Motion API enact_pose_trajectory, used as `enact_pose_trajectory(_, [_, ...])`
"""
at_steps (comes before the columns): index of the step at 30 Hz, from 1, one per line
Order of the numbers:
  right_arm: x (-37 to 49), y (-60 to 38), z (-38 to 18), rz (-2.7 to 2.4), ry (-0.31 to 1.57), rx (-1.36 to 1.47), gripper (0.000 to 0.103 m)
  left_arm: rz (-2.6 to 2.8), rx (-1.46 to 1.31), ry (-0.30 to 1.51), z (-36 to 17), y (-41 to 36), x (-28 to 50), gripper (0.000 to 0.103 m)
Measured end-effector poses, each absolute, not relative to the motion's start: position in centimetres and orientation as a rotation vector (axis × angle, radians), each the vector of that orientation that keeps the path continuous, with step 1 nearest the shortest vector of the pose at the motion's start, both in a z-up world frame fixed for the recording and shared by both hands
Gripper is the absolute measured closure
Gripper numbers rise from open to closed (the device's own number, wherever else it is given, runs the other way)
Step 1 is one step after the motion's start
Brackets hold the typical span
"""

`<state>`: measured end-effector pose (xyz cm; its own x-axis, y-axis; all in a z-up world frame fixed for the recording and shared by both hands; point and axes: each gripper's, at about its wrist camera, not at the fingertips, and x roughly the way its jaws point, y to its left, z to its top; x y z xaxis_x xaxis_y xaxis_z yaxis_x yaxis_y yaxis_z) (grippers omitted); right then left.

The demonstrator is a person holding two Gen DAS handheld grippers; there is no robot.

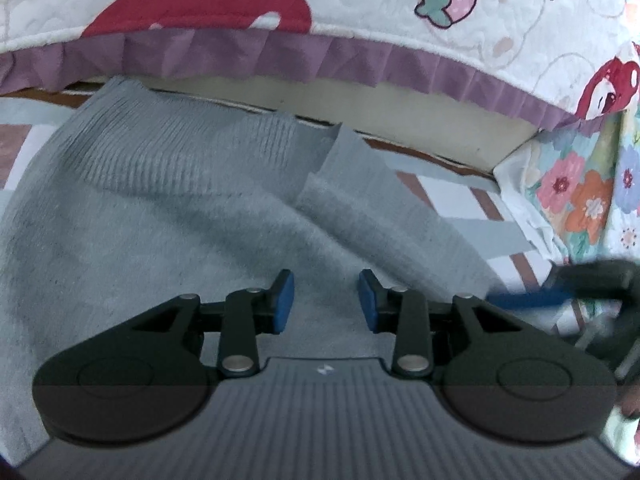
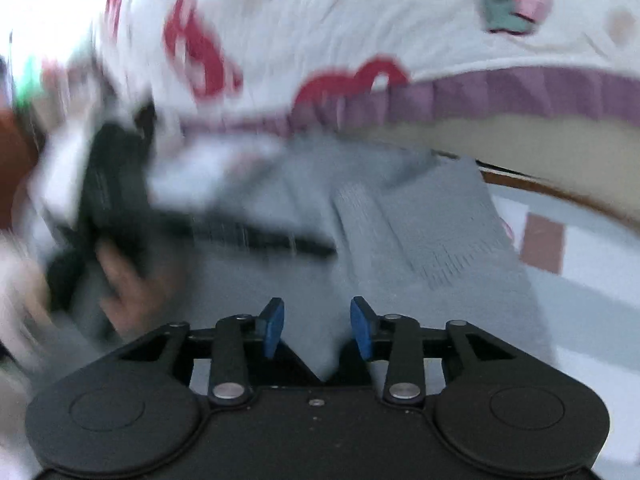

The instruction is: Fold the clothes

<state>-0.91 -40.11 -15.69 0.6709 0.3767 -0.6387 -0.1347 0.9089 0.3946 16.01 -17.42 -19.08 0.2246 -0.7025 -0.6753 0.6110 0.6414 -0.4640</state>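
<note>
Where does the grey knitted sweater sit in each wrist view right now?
Left wrist view: the grey sweater fills the left and centre, spread out ahead of the gripper.
Right wrist view: it lies in the centre, blurred on its left side, reaching down between the fingers.
Shared landmark: the purple frill along the quilt's edge, just beyond the sweater.

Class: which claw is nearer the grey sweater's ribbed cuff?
Right. The right claw sits just below the ribbed cuff of the grey sweater; the left claw hovers over its body.
</note>
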Motion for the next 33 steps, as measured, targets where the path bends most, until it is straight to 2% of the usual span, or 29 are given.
enact_pose_trajectory(3, [0.2,-42.6,-15.1,0.216,0.745,0.409,0.061,-0.9,-0.094,0.996,-19.2,-16.9,15.8,0.068])
enact_pose_trajectory(5, [1.9,-42.9,-15.5,0.16,0.814,0.296,0.06,-0.898,-0.086,0.997,-19.1,-16.5,15.7,0.068])
enact_pose_trajectory(12, [3.8,-41.8,-19.6,0.198,0.996,0.208,0.061,-0.891,-0.069,1.003,-18.7,-15.4,15.4,0.066])
enact_pose_trajectory(18, [3.5,-41.6,-20.5,0.103,0.933,0.264,0.057,-0.891,-0.068,1.002,-19.0,-14.9,15.2,0.064])
enact_pose_trajectory(20, [3.4,-40.9,-20.2,0.089,0.904,0.244,0.095,-0.885,-0.077,1.006,-18.9,-15.0,15.2,0.064])
enact_pose_trajectory(23, [2.4,-41.6,-17.7,0.039,0.786,0.268,0.096,-0.873,-0.101,0.994,-18.4,-14.9,15.5,0.064])
enact_pose_trajectory(28, [0.8,-48.4,-12.8,-0.278,0.634,0.222,0.096,-0.841,-0.106,0.905,-15.8,-14.0,17.1,0.062])
enact_pose_trajectory(33, [1.1,-54.2,-13.6,-0.526,0.705,0.147,0.097,-0.726,-0.006,0.815,-14.4,-12.3,20.1,0.059])
